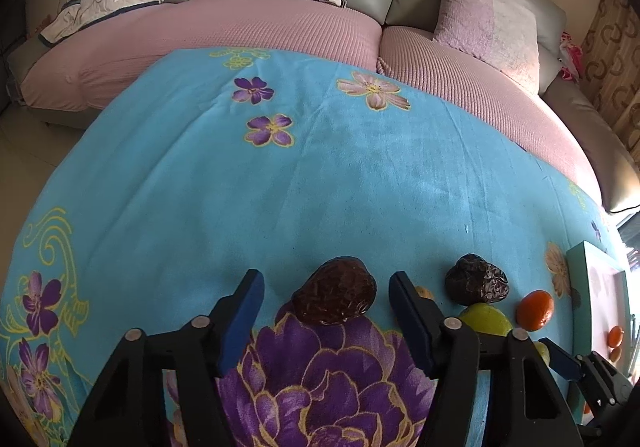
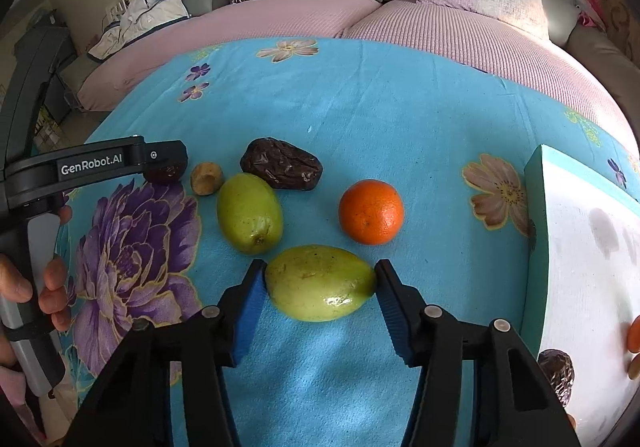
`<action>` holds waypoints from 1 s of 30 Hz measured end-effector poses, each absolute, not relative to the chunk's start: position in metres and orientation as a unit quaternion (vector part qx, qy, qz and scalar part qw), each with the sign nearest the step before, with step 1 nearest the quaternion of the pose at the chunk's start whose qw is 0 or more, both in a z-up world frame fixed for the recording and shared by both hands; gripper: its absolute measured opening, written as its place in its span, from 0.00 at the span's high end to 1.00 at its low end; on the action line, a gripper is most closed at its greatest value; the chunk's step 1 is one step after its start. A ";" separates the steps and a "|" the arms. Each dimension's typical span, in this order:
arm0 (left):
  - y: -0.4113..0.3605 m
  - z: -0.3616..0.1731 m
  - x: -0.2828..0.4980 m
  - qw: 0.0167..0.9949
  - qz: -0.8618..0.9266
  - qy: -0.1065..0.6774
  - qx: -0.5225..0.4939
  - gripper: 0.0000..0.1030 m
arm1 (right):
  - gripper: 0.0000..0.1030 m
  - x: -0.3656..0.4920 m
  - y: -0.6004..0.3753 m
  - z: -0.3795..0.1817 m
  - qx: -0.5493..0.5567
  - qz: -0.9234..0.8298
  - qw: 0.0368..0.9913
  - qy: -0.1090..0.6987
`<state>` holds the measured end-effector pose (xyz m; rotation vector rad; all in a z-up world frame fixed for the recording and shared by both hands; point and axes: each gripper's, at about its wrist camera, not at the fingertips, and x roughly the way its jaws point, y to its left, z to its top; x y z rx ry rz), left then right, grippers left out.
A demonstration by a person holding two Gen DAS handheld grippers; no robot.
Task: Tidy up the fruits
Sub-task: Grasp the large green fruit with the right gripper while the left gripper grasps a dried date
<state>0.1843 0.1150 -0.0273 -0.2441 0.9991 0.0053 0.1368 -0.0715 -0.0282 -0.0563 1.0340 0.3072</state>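
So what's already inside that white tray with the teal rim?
The tray holds a dark wrinkled date near its front and orange fruit at the picture's edge. How many lie further right cannot be seen; the frame cuts them off.

From my right wrist, the white tray (image 2: pixel 576 247) runs off the frame's right edge — the orange fruit (image 2: pixel 634 335) on it is half cut away. My left gripper's (image 2: pixel 166 167) body hides most of a dark date (image 2: pixel 164 174). My own finger (image 1: pixel 412 319) covers the small tan fruit (image 1: pixel 425 292) — only a sliver shows.
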 end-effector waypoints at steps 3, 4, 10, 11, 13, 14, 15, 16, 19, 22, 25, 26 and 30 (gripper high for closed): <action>0.115 -0.031 0.186 0.865 -0.001 0.486 -0.123 0.47 | 0.45 0.135 -0.067 -0.027 -0.040 0.149 0.857 0.491; 0.115 -0.031 0.186 0.863 -0.002 0.489 -0.127 0.48 | 0.45 0.134 -0.067 -0.027 -0.039 0.150 0.857 0.491; 0.116 -0.034 0.187 0.859 -0.006 0.492 -0.143 0.48 | 0.45 0.134 -0.067 -0.027 -0.037 0.151 0.857 0.492; 0.115 -0.035 0.187 0.859 -0.006 0.492 -0.143 0.48 | 0.45 0.135 -0.067 -0.027 -0.037 0.150 0.857 0.492; 0.116 -0.036 0.188 0.859 -0.005 0.490 -0.146 0.53 | 0.45 0.134 -0.067 -0.027 -0.037 0.151 0.857 0.492; 0.118 -0.036 0.188 0.859 -0.004 0.489 -0.149 0.53 | 0.45 0.134 -0.067 -0.028 -0.037 0.151 0.857 0.492; 0.119 -0.035 0.187 0.859 -0.003 0.488 -0.155 0.54 | 0.45 0.135 -0.067 -0.028 -0.036 0.151 0.856 0.492; 0.120 -0.035 0.187 0.858 -0.003 0.488 -0.160 0.54 | 0.45 0.134 -0.068 -0.028 -0.035 0.151 0.856 0.493; 0.121 -0.034 0.186 0.859 -0.007 0.486 -0.161 0.54 | 0.45 0.134 -0.068 -0.028 -0.033 0.151 0.856 0.493; 0.120 -0.028 0.184 0.862 -0.011 0.479 -0.163 0.54 | 0.45 0.134 -0.069 -0.028 -0.031 0.151 0.856 0.494; 0.120 -0.021 0.182 0.867 -0.011 0.471 -0.163 0.54 | 0.45 0.133 -0.069 -0.027 -0.028 0.154 0.856 0.494; 0.121 -0.018 0.181 0.868 -0.011 0.469 -0.164 0.54 | 0.45 0.133 -0.069 -0.026 -0.027 0.155 0.856 0.493; 0.123 -0.007 0.177 0.873 -0.007 0.459 -0.165 0.54 | 0.45 0.129 -0.068 -0.020 -0.026 0.158 0.859 0.486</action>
